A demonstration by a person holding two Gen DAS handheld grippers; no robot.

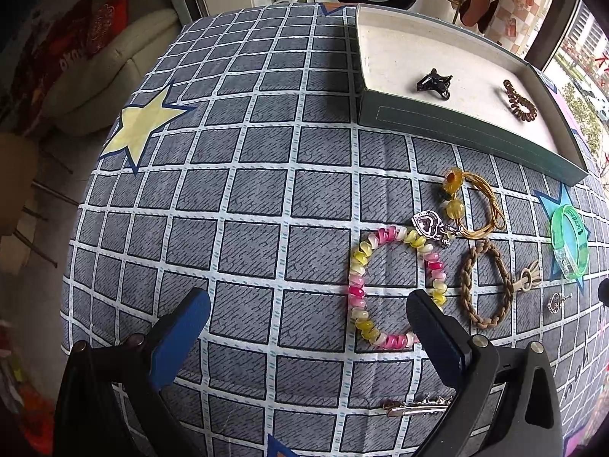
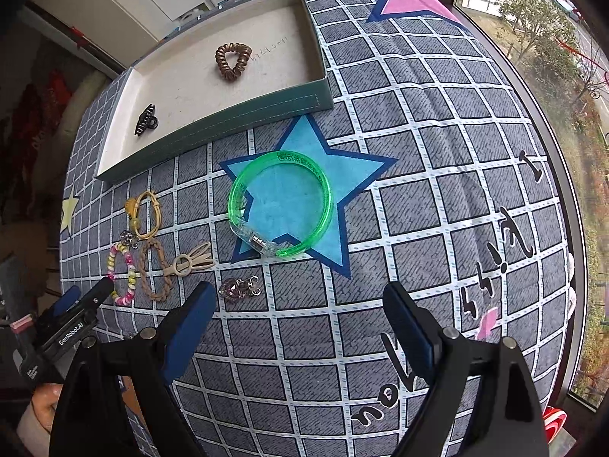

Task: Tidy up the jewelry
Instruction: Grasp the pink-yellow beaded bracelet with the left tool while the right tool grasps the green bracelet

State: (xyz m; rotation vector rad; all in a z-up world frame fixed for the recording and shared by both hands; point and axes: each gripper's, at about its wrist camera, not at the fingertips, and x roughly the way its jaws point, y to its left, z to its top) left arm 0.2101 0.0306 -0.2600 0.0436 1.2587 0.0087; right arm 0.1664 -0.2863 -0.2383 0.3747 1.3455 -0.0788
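Note:
A shallow green box (image 1: 468, 129) (image 2: 228, 122) holds a black claw clip (image 1: 434, 83) (image 2: 145, 120) and a brown coil hair tie (image 1: 519, 101) (image 2: 232, 61). On the checked cloth lie a pink-yellow coil bracelet (image 1: 359, 289) (image 2: 122, 274), a braided brown bracelet (image 1: 485, 285) (image 2: 154, 272), a gold cord bracelet (image 1: 475, 205) (image 2: 144, 215), a heart charm (image 1: 428, 224) and a green bangle (image 2: 281, 205) (image 1: 569, 242). My left gripper (image 1: 308, 301) is open and empty, its right finger over the coil bracelet. My right gripper (image 2: 298, 297) is open and empty, just short of the bangle.
A metal hair clip (image 1: 416, 406) lies near my left gripper's base. A beige ring clip (image 2: 190, 262) and a pink charm (image 2: 239, 288) lie left of my right gripper. The left gripper shows in the right wrist view (image 2: 82, 301). The table edge and window run along the right.

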